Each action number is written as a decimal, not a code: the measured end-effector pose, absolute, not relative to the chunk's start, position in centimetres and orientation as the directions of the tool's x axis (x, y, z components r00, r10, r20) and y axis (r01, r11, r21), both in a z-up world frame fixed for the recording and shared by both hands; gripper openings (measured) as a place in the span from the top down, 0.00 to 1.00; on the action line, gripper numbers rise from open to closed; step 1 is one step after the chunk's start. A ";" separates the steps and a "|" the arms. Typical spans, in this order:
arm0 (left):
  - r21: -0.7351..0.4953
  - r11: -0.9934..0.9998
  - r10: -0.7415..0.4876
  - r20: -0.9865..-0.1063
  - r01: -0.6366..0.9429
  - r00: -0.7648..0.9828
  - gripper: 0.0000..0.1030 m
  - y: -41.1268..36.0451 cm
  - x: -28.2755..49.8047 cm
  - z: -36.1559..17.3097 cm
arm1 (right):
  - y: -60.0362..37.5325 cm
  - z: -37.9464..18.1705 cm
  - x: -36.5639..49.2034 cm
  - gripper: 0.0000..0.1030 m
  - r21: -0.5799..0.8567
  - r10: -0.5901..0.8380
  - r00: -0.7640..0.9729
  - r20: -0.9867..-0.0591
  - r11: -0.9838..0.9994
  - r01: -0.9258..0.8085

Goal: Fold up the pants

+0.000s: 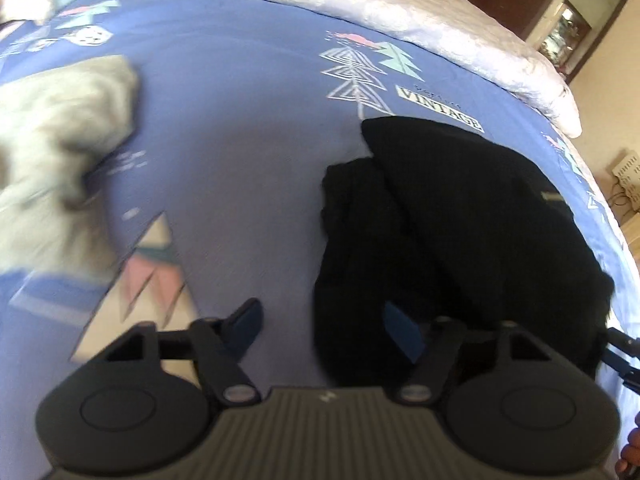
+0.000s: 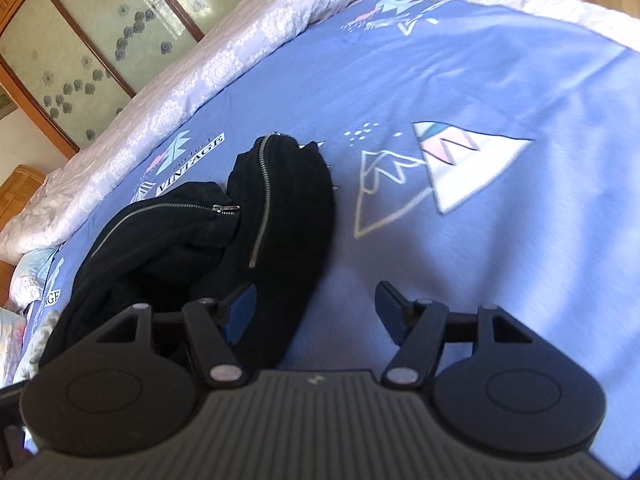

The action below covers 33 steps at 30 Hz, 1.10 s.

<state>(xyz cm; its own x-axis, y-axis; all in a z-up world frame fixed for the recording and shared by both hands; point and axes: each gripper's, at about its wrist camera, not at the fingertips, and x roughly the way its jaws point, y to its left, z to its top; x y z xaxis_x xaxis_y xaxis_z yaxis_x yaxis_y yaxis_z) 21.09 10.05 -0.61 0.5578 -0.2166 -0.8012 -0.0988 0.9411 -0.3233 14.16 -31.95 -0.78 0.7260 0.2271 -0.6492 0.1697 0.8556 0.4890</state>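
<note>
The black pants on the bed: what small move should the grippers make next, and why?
Probably bring both grippers down to the near edge of the black pants and grip it. Both the left gripper and the right gripper have open jaws with no cloth pinched, and the pants lie crumpled, not yet flat, on the blue sheet.

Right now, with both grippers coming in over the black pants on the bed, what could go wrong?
1. The black pants lie bunched, layers overlapping, so the open right gripper may pinch several layers at once.
2. The metal zipper sits exposed on top and could catch a finger.
3. The open left gripper has one finger over the dark cloth, where edges are hard to see; it might also grab the blue bedsheet beneath.
</note>
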 end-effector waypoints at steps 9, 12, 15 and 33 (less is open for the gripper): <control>-0.343 0.937 -0.231 -0.750 -0.065 0.620 0.90 8.8 18.8 2.5 | -29.6 -0.3 17.4 0.92 0.506 0.296 0.718 -0.630 0.858 0.091; -0.431 0.900 -0.266 -0.664 -0.067 0.699 0.90 10.9 13.5 6.2 | -30.7 3.0 14.3 0.92 0.538 0.279 0.798 -0.534 0.841 0.066; -0.462 0.883 -0.242 -0.608 -0.089 0.756 0.90 12.7 7.3 9.1 | -32.7 5.3 10.5 0.92 0.576 0.276 0.836 -0.475 0.815 0.058; -0.460 0.842 -0.199 -0.751 -0.282 0.630 0.59 15.8 -3.7 3.3 | -41.9 4.8 -5.6 0.63 0.474 -0.079 0.806 -0.586 0.773 0.421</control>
